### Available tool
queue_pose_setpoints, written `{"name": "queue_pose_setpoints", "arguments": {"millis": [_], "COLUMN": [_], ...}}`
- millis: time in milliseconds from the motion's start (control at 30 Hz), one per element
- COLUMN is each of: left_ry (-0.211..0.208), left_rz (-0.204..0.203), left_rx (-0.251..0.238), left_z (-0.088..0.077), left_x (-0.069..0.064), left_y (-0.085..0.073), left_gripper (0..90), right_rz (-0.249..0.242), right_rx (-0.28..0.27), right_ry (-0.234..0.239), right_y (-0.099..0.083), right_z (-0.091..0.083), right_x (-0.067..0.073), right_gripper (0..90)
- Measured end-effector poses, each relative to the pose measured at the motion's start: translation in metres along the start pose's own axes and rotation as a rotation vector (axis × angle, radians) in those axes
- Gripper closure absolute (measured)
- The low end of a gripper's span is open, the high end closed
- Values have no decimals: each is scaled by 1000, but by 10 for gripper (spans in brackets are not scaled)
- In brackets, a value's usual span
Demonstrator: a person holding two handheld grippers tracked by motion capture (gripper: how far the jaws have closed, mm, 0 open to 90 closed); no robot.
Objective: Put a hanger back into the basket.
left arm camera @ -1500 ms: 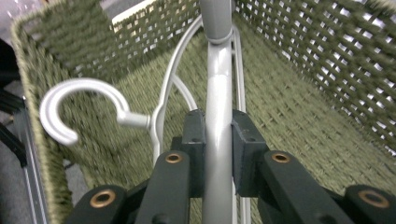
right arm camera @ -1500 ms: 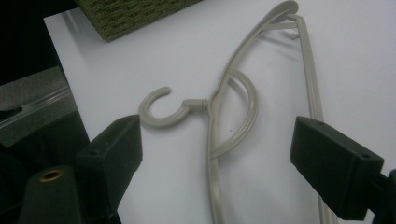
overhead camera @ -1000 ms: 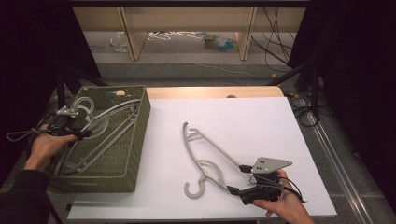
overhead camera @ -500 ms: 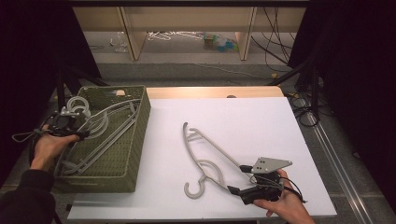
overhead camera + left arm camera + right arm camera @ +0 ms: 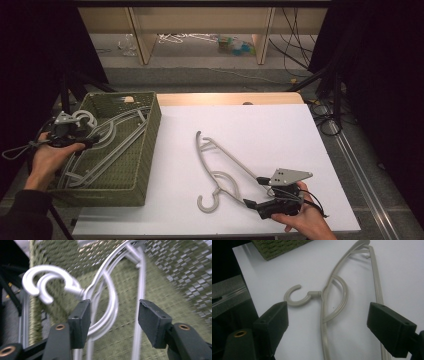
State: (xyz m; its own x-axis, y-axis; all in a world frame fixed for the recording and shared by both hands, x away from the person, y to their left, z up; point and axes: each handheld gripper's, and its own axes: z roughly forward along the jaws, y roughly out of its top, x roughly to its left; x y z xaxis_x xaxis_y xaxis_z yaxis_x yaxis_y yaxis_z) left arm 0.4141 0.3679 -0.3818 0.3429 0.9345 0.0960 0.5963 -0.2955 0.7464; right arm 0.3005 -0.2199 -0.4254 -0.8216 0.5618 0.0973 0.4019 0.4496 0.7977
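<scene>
A grey plastic hanger (image 5: 220,165) lies flat on the white table top (image 5: 260,130), its hook toward the front edge. My right gripper (image 5: 254,192) rests on the table beside the hanger's right end, open. In the right gripper view the hanger (image 5: 324,305) lies between the wide-apart jaws of my right gripper (image 5: 329,312), untouched. Several grey hangers (image 5: 107,137) lie in a green woven basket (image 5: 100,195) at the left. My left gripper (image 5: 85,140) hovers over them, open. In the left gripper view, hanger hooks (image 5: 47,285) sit just beyond my left gripper (image 5: 113,312), with wire arms between the jaws.
The basket stands on the table's left side, its right wall (image 5: 150,150) next to the white sheet. Dark stands and cables (image 5: 325,100) crowd the right edge. A wooden shelf unit (image 5: 200,25) with clutter stands behind the table.
My left gripper has drifted slightly left over the basket's hangers and its view is blurred with motion. The right gripper and the hanger on the table have not moved.
</scene>
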Motion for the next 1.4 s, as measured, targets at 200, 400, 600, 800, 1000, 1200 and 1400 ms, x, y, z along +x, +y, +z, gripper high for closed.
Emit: {"name": "queue_pose_setpoints", "arguments": {"millis": [200,400,600,800,1000,1200,1400], "left_ry": [-88,-133,-211,-259,-301,-345,-383], "left_rz": [-12,2,-37,5,44,99,116], "left_rx": [-81,-146,-229,-278,-308,-335,-340], "left_z": [-15,-29,-39,-41,-41,-45,-48], "left_x": [-21,-49,-81,-111,-138,-164,-187], "left_y": [4,3,1,0,0,-3,-10], "left_gripper": [379,333,287,251,220,200,195], "right_rz": [-1,0,2,6,-1,3,4], "right_rx": [-2,-1,1,3,2,5,7], "right_ry": [1,0,0,-2,7,4,3], "right_y": [0,0,-1,-1,-2,-2,-2], "right_z": [0,0,1,1,2,2,2], "right_x": [0,0,0,1,0,1,1], "right_gripper": [184,183,183,182,182,182,182]}}
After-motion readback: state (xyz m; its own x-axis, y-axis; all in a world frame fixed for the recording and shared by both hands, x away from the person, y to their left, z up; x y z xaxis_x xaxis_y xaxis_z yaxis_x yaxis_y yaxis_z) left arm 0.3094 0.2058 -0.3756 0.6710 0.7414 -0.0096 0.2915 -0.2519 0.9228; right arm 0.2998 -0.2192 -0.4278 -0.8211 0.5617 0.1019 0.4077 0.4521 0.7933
